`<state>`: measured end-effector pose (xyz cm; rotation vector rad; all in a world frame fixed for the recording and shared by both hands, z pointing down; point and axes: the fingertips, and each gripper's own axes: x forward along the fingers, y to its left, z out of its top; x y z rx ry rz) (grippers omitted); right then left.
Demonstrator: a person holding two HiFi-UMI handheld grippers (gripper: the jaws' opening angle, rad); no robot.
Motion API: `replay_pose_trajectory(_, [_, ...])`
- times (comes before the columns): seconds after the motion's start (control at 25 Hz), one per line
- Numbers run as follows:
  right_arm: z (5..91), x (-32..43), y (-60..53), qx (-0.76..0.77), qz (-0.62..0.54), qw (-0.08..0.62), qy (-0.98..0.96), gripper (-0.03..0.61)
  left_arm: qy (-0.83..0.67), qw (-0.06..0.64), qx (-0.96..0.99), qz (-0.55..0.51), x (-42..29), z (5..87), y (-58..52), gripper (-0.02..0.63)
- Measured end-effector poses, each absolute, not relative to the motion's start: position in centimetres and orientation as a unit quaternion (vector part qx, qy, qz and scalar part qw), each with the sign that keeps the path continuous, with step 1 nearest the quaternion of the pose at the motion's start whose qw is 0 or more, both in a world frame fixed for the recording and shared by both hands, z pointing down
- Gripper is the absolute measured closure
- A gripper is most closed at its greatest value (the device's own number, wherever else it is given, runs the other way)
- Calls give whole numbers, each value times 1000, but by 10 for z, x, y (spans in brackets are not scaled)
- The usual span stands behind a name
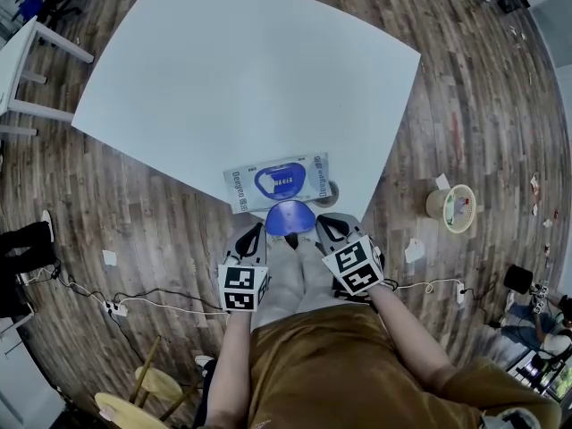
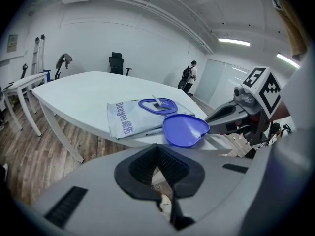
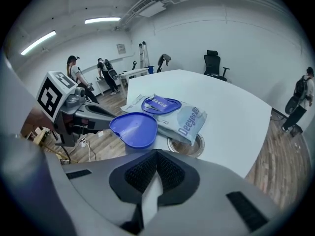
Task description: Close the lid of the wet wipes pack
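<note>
I hold my left gripper [image 1: 251,238] and my right gripper [image 1: 330,229] side by side, low in front of my body, both pointing forward with a gap between them. Each one's jaws are pressed together with nothing between them. Their marker cubes [image 1: 243,287] face up at me. My left forearm [image 1: 228,365] runs straight back; my right forearm [image 1: 407,329] angles outward.

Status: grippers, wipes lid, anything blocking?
Left gripper, right gripper shut, empty, short of table. Wipes pack lid open, overhanging table edge. Nothing blocking it.
</note>
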<state>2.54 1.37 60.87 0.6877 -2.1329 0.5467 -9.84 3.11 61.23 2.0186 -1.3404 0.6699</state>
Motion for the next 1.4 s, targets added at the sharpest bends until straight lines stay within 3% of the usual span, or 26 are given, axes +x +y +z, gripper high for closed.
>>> replay_pose_trajectory(1.4, [580,14,-1,280,223,360,-862,572,-514,286,781,213,-89,569,11,621])
